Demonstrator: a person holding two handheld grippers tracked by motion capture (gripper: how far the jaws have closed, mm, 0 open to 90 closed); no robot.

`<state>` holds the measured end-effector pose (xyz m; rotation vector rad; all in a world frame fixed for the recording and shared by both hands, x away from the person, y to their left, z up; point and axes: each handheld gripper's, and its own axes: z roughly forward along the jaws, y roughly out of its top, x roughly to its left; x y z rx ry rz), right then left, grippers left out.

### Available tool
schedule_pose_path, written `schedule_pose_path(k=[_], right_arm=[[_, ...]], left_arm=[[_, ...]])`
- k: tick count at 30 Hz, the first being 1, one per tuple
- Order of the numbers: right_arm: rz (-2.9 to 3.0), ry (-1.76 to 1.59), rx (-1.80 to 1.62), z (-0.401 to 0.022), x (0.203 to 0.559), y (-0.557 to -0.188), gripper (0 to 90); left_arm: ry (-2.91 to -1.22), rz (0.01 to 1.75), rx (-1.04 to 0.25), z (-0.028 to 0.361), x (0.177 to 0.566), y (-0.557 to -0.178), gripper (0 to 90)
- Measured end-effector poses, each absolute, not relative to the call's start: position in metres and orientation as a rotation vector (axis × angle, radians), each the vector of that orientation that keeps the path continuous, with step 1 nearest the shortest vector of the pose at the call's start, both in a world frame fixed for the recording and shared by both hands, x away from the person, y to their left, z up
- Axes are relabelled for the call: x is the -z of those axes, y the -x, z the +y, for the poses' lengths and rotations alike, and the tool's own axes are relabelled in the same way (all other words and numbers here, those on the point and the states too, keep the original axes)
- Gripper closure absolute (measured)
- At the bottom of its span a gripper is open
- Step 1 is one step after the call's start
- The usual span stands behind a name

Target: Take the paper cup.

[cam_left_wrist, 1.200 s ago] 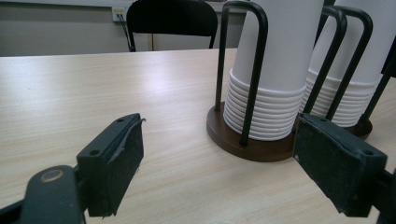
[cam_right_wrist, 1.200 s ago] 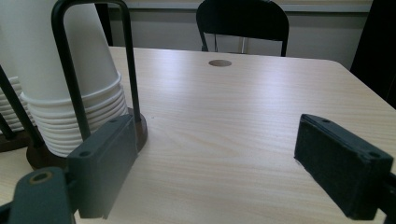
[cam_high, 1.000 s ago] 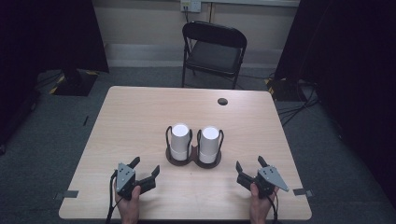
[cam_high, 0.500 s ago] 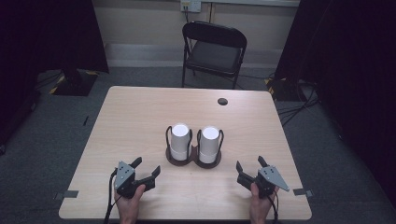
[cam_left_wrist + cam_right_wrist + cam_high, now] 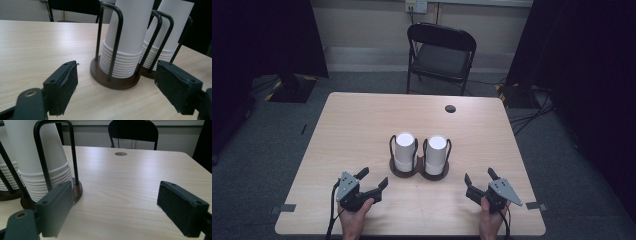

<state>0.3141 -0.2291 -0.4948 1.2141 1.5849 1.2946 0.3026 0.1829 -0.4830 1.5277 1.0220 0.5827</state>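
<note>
Both tongs, left (image 5: 373, 180) and right (image 5: 479, 176), are held open and empty near the cup holder (image 5: 419, 171); the left jaws have just been closing slightly.

A pale wood counter (image 5: 362, 130) stood on grey carpet (image 5: 272, 135), with a round cable hole (image 5: 450, 108) near its far edge. Beyond it a black folding chair (image 5: 440, 55) faced the counter. Behind ran a light wall (image 5: 362, 22) (an outlet (image 5: 416, 5) high up). Black curtains (image 5: 267, 35) hung at both sides, cables (image 5: 532, 107) trailing on the right.
</note>
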Motion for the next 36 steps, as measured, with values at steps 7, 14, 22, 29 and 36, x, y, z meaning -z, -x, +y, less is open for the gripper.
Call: schedule_pose_path(k=[7,14,22,29,36], right_arm=[[1.588,-1.209,-1.298,-0.229,0.495,-0.314,12.8],[1.589,-1.209,-1.298,-0.229,0.495,-0.314,12.8],[1.593,-1.211,-1.294,-0.229,0.495,-0.314,12.9],[1.598,-1.212,-1.294,-0.229,0.495,-0.314,12.9],[1.598,-1.211,-1.294,-0.229,0.495,-0.314,12.9]], left_arm=[[-1.531,0.985,-0.555,0.179,0.476,-0.303,23.9],[-1.534,0.935,-0.538,0.172,0.468,-0.302,25.4],[-1.544,0.883,-0.519,0.164,0.461,-0.302,27.2],[-1.565,0.841,-0.503,0.158,0.456,-0.302,26.1],[-1.572,0.787,-0.489,0.149,0.447,-0.303,27.6]])
